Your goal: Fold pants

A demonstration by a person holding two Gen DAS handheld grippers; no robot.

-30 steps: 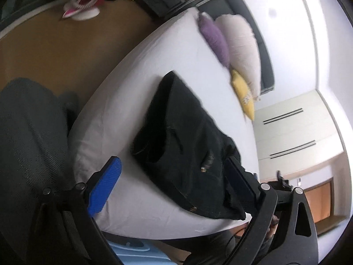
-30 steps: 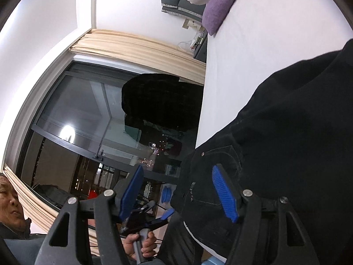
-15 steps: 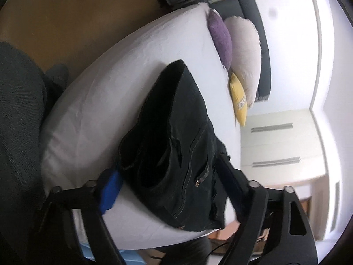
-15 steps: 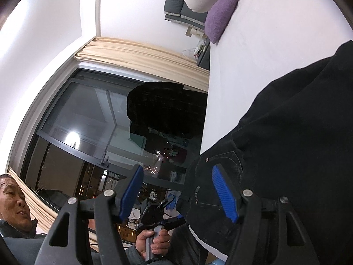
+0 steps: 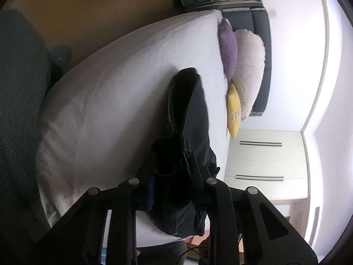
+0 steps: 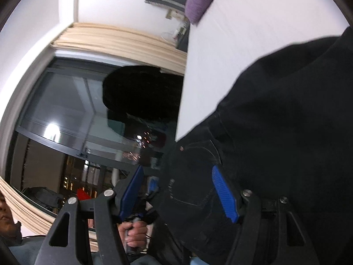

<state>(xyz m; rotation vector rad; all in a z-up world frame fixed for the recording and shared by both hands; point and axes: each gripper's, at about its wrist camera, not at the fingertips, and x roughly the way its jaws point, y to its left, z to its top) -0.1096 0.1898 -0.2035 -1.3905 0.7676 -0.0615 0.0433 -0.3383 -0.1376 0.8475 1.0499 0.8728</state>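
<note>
Black pants (image 5: 189,132) lie on the white bed (image 5: 123,84), their waist end hanging over the near edge. My left gripper (image 5: 174,190) is shut on the bunched waistband of the pants; the fabric hides most of its blue pads. In the right wrist view the pants (image 6: 286,121) fill the right side. My right gripper (image 6: 178,190) is open, its right blue pad (image 6: 225,194) against the waist area and its left pad (image 6: 132,192) off the cloth beside the bed's edge.
A purple pillow (image 5: 229,48), a white pillow (image 5: 249,70) and a yellow pillow (image 5: 233,110) lie at the head of the bed. A dark mesh chair (image 5: 19,110) stands at left. A dark window (image 6: 66,121) and curtain are beyond the bed.
My left gripper moved forward onto the waistband and shut on it, bunching the cloth. My right gripper stayed open and shifted a little closer to the pants.
</note>
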